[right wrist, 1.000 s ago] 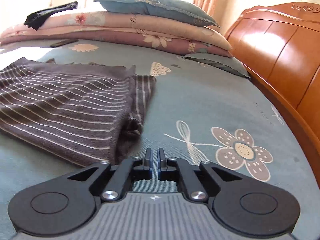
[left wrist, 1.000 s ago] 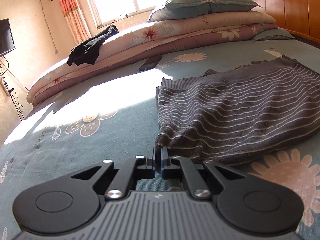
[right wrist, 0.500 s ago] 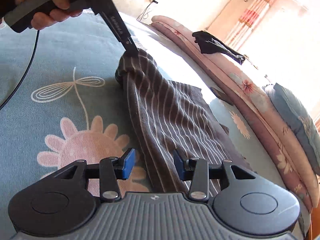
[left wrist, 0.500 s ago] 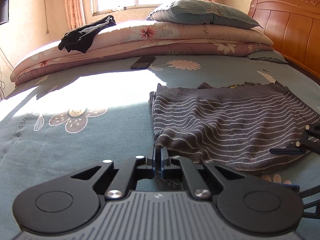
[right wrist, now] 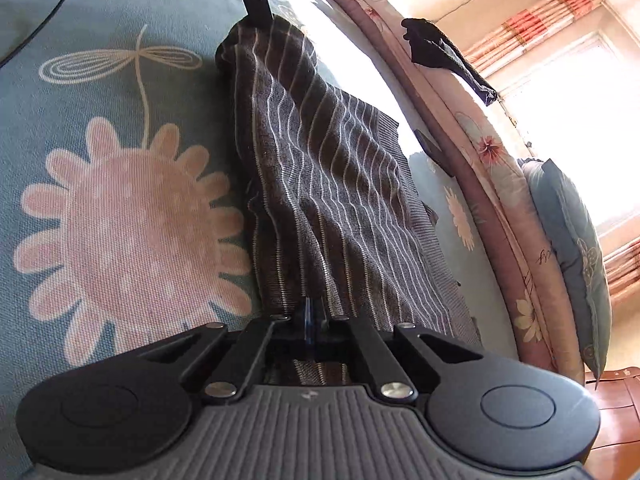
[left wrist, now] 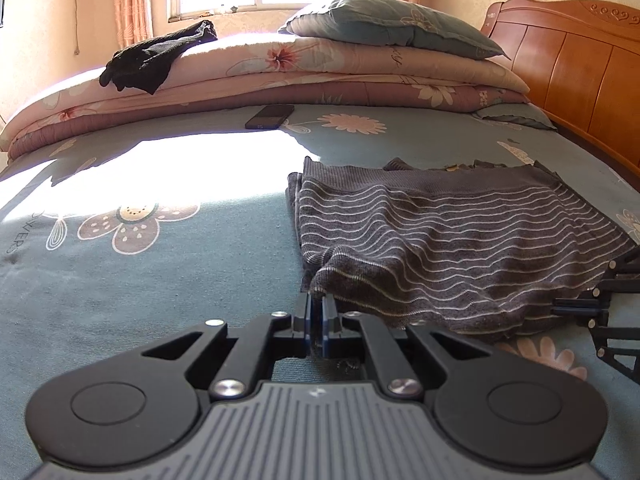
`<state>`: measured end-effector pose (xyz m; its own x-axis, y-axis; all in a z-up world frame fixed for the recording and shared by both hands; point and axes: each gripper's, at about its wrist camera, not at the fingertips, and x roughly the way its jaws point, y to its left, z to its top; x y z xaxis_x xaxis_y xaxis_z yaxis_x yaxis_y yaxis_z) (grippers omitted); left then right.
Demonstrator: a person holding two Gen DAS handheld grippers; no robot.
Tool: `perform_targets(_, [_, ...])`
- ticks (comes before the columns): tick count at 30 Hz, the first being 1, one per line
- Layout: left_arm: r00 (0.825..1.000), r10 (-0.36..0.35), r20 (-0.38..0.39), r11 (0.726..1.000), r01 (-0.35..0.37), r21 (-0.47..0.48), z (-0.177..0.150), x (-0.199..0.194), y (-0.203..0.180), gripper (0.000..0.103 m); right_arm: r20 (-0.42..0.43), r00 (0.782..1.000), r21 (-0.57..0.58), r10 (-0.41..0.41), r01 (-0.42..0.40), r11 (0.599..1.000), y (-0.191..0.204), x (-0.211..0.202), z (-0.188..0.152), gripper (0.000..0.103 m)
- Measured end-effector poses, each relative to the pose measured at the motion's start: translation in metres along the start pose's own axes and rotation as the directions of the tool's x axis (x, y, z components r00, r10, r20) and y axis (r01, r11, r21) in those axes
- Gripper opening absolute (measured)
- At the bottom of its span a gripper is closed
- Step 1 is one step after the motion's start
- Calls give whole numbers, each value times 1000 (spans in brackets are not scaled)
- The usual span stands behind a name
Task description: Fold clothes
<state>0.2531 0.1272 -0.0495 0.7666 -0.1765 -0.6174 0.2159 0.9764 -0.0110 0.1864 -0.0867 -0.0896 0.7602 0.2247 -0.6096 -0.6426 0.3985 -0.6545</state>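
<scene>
Sweater pinched at two near corners on the bed

Sweater [left wrist: 460, 240], grey with thin pale wavy stripes, lies flat on the bed [left wrist: 160, 280], on a teal sheet printed with pink flowers. Its plain ribbed band faces the far side, toward the stacked quilts [left wrist: 320, 76]. In the left wrist view it spreads to the right of the middle, just past the sunlit patch on the sheet.

Left tongs [left wrist: 316, 316] are closed almost fully, the two blue-lined pads pressed on the near left corner of the sweater, where the fabric bunches into a small fold. The right wrist view shows the same tongs as a dark tip biting the far puckered corner.

Right tongs [right wrist: 310, 316] are likewise closed tight on the near edge of the sweater, with cloth running under and between the pads. From there the sweater stretches away in a long ridge toward the left tongs. In the left wrist view the right tongs show at the right edge, touching the sweater's hem.

A pillow [left wrist: 392, 28] rests on top of the quilts, by the wooden headboard [left wrist: 580, 64]. A black garment [left wrist: 156, 60] is draped over the quilts' left part. A phone [left wrist: 270, 117] lies on the sheet just in front of the quilts, well apart from the sweater
</scene>
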Motion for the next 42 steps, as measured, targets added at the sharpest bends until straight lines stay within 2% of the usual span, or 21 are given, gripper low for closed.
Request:
perform_targets(1, [1000, -6, 3, 1000, 6, -4, 3, -1, 0, 3, 12, 1000, 15, 8, -8, 1000, 0, -3, 1, 10])
perform_targets(2, [1000, -11, 7, 1000, 11, -7, 6, -2, 1, 4, 25, 1000, 29, 15, -16, 999, -1, -6, 2, 28])
perform_targets(3, [1000, -17, 10, 1000, 17, -11, 9, -4, 1, 4, 35, 999, 38, 19, -20, 999, 0, -8, 3, 51])
perform_targets(4, [1000, -22, 13, 1000, 22, -13, 12, -5, 1, 3, 39, 999, 28, 9, -11, 1000, 4, -4, 8, 59])
perform_targets(5, [1000, -22, 17, 1000, 22, -4, 14, -6, 0, 3, 35, 999, 20, 2, -3, 1000, 10, 1, 12, 61])
perform_targets(8, [999, -24, 27, 1000, 24, 14, 20, -8, -1, 4, -22, 999, 10, -39, 40, 999, 21, 19, 19, 59])
perform_targets(9, [999, -25, 30, 1000, 24, 17, 21, -9, -1, 4, -41, 997, -7, -69, 69, 998, 22, 24, 17, 46])
perform_targets(10, [999, -27, 32, 999, 27, 18, 21, -9, -1, 4, -78, 992, -43, -95, 92, 995, 22, 29, 13, 25])
perform_targets(11, [999, -38, 33, 999, 37, 17, 19, -10, 1, 4, -97, 990, -70, -101, 94, 993, 20, 30, 8, 10])
perform_targets(14, [997, -70, 33, 998, 70, 11, 13, -13, 5, 5, -107, 982, -172, -155, 136, 976, 17, 17, -6, 9])
perform_targets(18, [993, -112, 34, 994, 112, 5, 5, -16, 11, 5, -115, 980, -178, -163, 141, 974, 7, 2, -12, 10])
perform_targets(25, [982, -185, 34, 983, 185, -4, -10, -22, 20, 12, -151, 986, -93, -77, 64, 994, 6, 15, -10, 13])
perform_targets(28, [982, -189, -18, 982, 189, 27, -27, -20, 23, 17, -139, 989, -93, -50, 37, 995, 6, 10, -7, 19])
perform_targets(30, [980, -192, -56, 980, 194, 37, -38, -14, 23, 17, -123, 992, -88, -17, 6, 996, 5, 3, -2, 38])
perform_targets(33, [979, -186, -80, 976, 193, 97, -47, -2, 13, 19, -77, 996, -59, 53, -57, 997, 5, -10, 11, 54])
perform_targets(37, [984, -173, -44, 942, 179, 284, -46, 9, -13, 26, -53, 997, -98, 55, -60, 993, 13, -9, 27, 54])
perform_targets(38, [985, -171, -34, 929, 173, 327, -45, 11, -19, 23, -54, 997, -106, 52, -58, 993, 15, -9, 29, 54])
perform_targets(40, [982, -184, -35, 911, 183, 369, -45, 13, -24, 5, -61, 996, -106, 58, -64, 992, 18, -8, 32, 54])
perform_targets(42, [980, -196, -17, 900, 187, 393, -45, 11, -26, 3, -65, 996, -102, 58, -64, 993, 20, -8, 34, 54])
